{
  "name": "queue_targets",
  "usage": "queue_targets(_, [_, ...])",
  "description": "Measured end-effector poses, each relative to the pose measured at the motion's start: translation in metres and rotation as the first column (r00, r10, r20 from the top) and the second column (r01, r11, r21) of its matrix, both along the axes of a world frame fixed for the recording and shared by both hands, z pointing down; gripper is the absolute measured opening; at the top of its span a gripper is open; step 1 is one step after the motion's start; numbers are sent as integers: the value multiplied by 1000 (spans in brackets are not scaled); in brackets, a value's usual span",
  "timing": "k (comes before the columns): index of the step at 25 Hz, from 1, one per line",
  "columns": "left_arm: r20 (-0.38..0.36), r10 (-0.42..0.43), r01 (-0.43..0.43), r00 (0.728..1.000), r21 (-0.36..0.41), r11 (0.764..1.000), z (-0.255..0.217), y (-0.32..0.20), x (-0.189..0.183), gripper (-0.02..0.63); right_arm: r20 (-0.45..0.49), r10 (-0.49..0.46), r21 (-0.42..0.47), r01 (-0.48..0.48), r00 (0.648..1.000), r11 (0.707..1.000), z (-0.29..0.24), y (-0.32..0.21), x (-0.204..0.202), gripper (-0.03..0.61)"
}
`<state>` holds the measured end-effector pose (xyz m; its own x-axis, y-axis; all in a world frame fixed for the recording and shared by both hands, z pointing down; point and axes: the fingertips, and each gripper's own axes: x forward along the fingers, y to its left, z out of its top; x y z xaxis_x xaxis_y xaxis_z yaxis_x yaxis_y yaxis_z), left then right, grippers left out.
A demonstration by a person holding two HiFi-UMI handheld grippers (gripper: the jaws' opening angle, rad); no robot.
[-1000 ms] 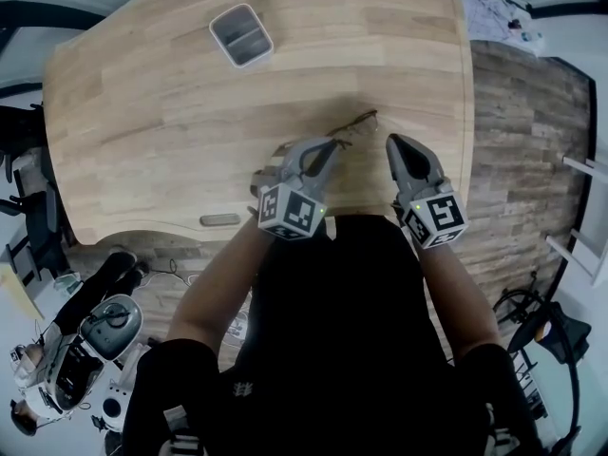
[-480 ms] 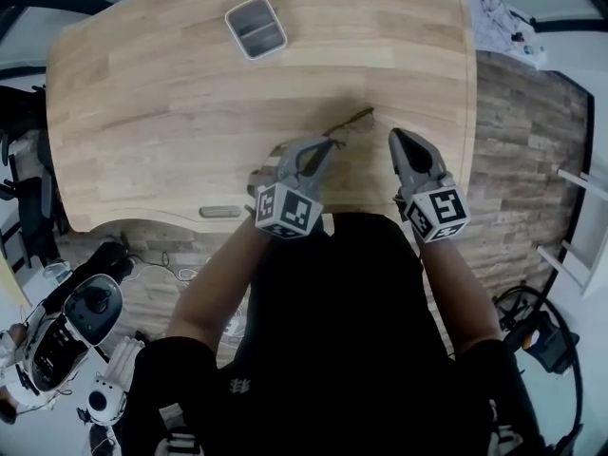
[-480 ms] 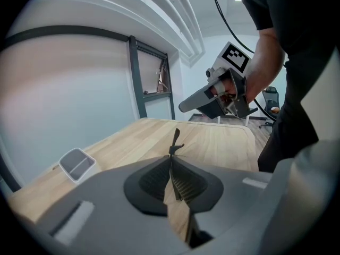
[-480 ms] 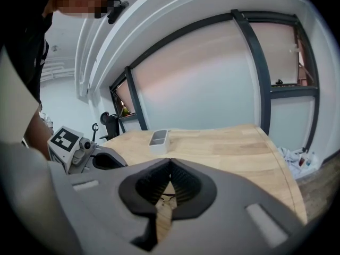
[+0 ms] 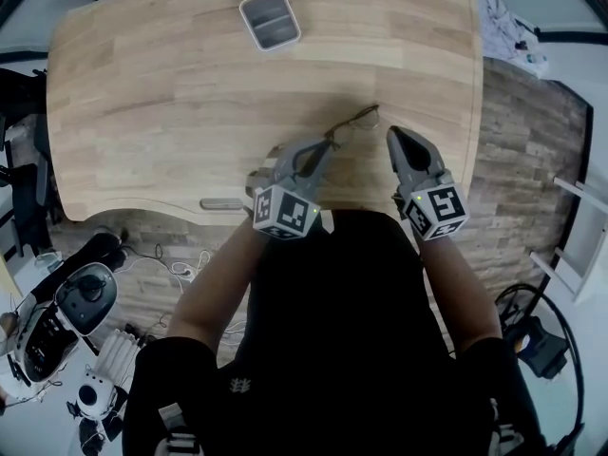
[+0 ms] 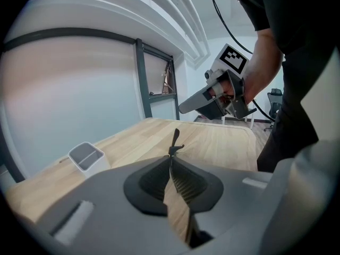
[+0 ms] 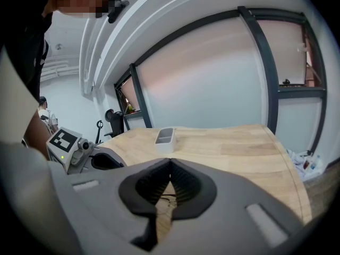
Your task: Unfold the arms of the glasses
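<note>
**Operator:** What is changing for me over this last second?

**Observer:** Very little in the grip. Your left gripper [image 5: 325, 146] is still clamping the near-left end of the glasses [image 5: 356, 120]. Its jaws are pressing together on them, and a thin dark bit of the frame is sticking up past the tips. Your right gripper [image 5: 393, 137] is still keeping its jaws fully together on nothing. It is sitting just to the right of the glasses and is not touching them.

**Operator:** So nothing is moving?

**Observer:** You are drifting both hands a little across the table [image 5: 171, 93], and the glasses are going along with them. They are staying at the near right part of the wood, well apart from the small tray [image 5: 269, 19] on the far side. The gap between the right gripper and the glasses is holding about the same.

**Operator:** And the arms?

**Observer:** From above the glasses are showing only as a thin slanted line, so I am not able to say whether an arm is swinging out. I am judging that neither is, since only one gripper is touching them.

**Operator:** What is that meaning for the task?

**Observer:** You are holding, not unfolding. You are probably going to need the right jaws apart before catching an arm.
</note>
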<state>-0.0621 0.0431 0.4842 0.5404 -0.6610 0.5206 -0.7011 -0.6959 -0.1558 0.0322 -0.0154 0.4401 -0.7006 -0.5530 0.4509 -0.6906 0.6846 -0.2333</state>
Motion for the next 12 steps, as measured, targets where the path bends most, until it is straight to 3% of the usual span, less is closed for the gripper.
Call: queue_targets(12, [-13,-33,33,999,9,999,0,12,-12,20,-18,-41,-3,41,999,999,-1,4,-16,0])
